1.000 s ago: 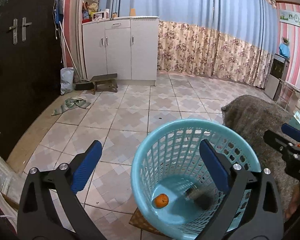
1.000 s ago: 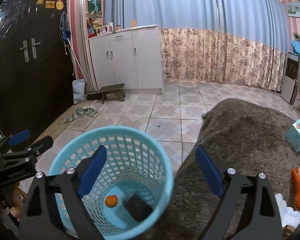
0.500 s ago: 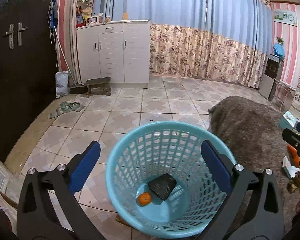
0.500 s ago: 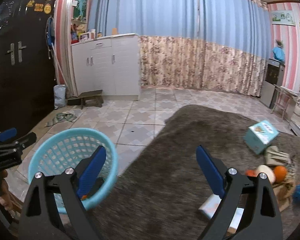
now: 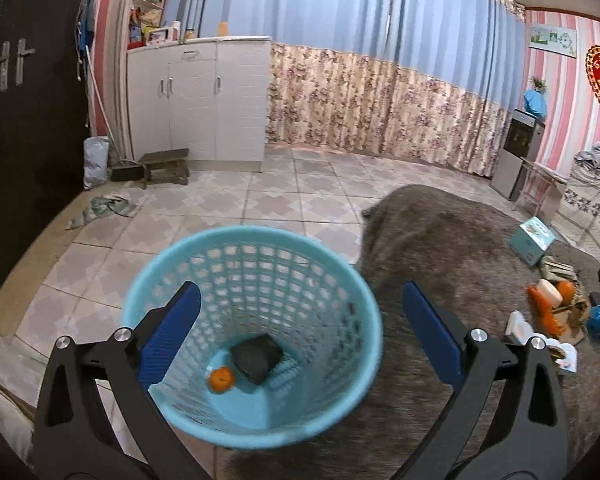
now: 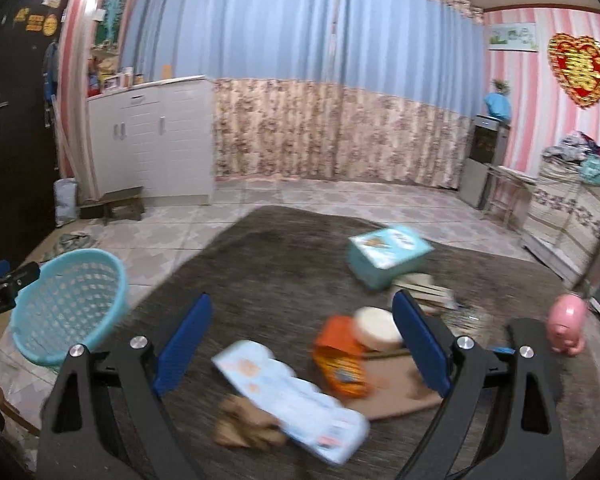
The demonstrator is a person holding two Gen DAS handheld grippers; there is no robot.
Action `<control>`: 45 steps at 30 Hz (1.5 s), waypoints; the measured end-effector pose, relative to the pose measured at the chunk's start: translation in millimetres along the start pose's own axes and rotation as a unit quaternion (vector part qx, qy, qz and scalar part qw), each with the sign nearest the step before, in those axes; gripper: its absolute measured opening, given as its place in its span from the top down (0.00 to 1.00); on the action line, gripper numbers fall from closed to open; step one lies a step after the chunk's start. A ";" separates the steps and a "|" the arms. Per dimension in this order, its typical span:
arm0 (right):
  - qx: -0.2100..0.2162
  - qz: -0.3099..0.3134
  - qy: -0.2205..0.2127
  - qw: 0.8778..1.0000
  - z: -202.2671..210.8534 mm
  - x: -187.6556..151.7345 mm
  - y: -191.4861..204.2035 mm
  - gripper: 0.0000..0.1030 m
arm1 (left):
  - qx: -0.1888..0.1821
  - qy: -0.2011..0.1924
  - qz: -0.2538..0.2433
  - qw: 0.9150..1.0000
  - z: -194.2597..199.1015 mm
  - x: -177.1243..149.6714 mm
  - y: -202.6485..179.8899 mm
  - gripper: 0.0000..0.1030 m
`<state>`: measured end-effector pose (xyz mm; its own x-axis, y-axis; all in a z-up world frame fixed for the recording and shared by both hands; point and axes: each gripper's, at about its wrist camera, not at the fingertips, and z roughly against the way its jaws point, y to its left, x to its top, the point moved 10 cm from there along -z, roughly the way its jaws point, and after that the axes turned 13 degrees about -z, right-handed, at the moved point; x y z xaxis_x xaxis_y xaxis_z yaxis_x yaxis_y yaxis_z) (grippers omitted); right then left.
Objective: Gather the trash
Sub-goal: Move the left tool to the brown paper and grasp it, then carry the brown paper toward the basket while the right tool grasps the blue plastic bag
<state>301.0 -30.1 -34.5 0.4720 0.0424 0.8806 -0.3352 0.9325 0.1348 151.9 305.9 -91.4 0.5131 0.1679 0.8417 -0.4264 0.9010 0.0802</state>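
A light blue basket (image 5: 256, 420) stands at the left edge of a brown rug (image 5: 452, 248); it holds an orange fruit (image 5: 221, 379) and a dark block (image 5: 257, 357). My left gripper (image 5: 300, 332) is open and empty above the basket. My right gripper (image 6: 300, 332) is open and empty over trash on the rug (image 6: 284, 256): a pale blue packet (image 6: 292, 400), an orange bag (image 6: 340, 356), a round white lid (image 6: 374, 328), crumpled brown paper (image 6: 244, 428), flat cardboard (image 6: 396, 392) and a teal box (image 6: 388, 254). The basket also shows at the left of the right wrist view (image 6: 66, 304).
A pink piggy bank (image 6: 568, 324) stands on the rug at right. White cabinets (image 5: 204, 100) and a low stool (image 5: 166, 164) line the far wall. A cloth (image 5: 104, 210) lies on the tiled floor. A dark door (image 5: 16, 120) is at left.
My right gripper has swung right, from over the basket to over the trash pile. The dark block has settled in the basket. My left gripper has shifted a little, still above the basket.
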 end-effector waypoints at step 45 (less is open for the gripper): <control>-0.160 -0.087 0.047 0.982 27.6 -85.1 -213.9 0.13 | -0.200 0.057 -0.152 0.966 -1.4 -57.7 -280.1 0.50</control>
<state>310.0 -243.1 -125.7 0.5773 -0.1079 0.8094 0.0238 0.9930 0.1154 242.8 44.4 -163.2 0.6576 -0.1071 0.7457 0.0679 0.9942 0.0829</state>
